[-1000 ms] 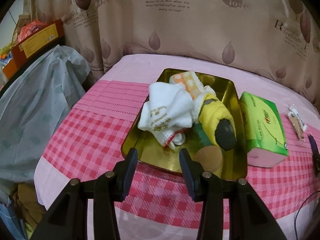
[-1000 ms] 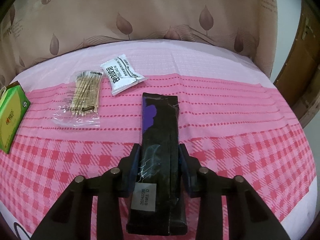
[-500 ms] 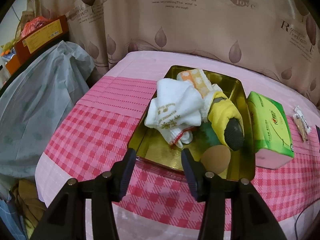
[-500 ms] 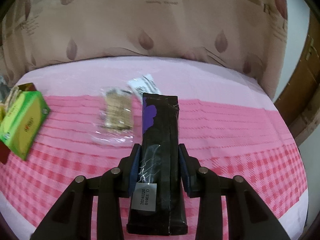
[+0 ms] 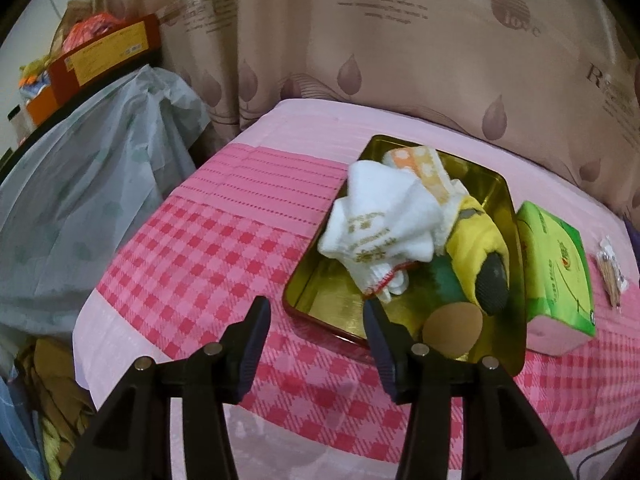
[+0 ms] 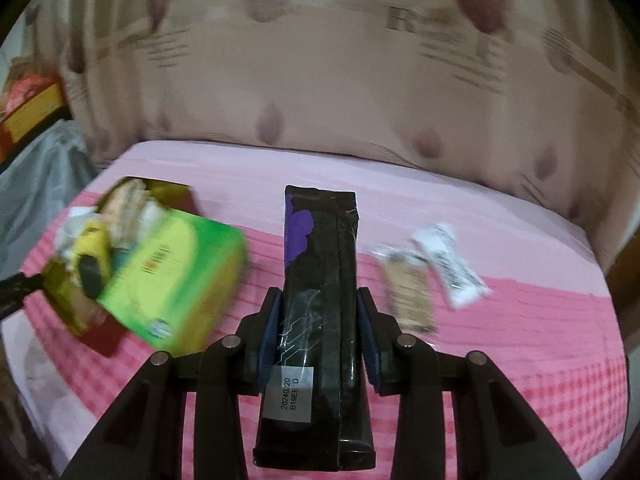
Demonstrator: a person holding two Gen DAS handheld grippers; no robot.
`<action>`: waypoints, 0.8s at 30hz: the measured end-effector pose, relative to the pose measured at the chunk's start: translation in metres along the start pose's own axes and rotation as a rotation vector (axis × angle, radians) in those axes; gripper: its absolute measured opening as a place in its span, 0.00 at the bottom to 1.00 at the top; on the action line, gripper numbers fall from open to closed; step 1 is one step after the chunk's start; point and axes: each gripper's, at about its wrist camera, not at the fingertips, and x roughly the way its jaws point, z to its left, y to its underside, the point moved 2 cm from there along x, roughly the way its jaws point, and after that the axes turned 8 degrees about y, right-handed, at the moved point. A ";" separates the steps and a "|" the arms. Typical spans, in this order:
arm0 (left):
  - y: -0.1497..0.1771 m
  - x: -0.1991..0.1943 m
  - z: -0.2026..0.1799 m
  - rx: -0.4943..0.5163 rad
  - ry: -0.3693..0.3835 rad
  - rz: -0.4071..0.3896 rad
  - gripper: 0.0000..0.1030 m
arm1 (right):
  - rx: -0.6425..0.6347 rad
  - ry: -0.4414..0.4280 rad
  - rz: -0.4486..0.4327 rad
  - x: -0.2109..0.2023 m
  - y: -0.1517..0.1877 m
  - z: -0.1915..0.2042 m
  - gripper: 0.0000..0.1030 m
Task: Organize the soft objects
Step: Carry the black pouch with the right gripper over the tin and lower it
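While left tongs point(image 5: 316, 320) gape, black packet point(image 6: 320, 264) sits clamped — between right tongs point(image 6: 318, 312).

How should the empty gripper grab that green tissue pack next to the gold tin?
Probably from above, across its narrow width. The green tissue pack lies flat on the pink checked cloth, its long left side close against the gold tin, so that finger gets only a thin gap. The left gripper stands open, holding nothing.
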 end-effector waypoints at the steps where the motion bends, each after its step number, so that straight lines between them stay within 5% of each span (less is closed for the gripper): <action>1: 0.000 0.000 0.001 -0.007 -0.003 -0.002 0.48 | -0.006 -0.016 -0.002 -0.002 -0.003 0.009 0.32; 15: -0.004 0.000 0.015 -0.067 -0.037 -0.012 0.48 | -0.109 -0.196 0.004 0.013 -0.052 0.156 0.32; 24: -0.004 0.004 0.015 -0.067 -0.030 -0.003 0.48 | -0.086 -0.162 0.084 0.063 -0.064 0.189 0.32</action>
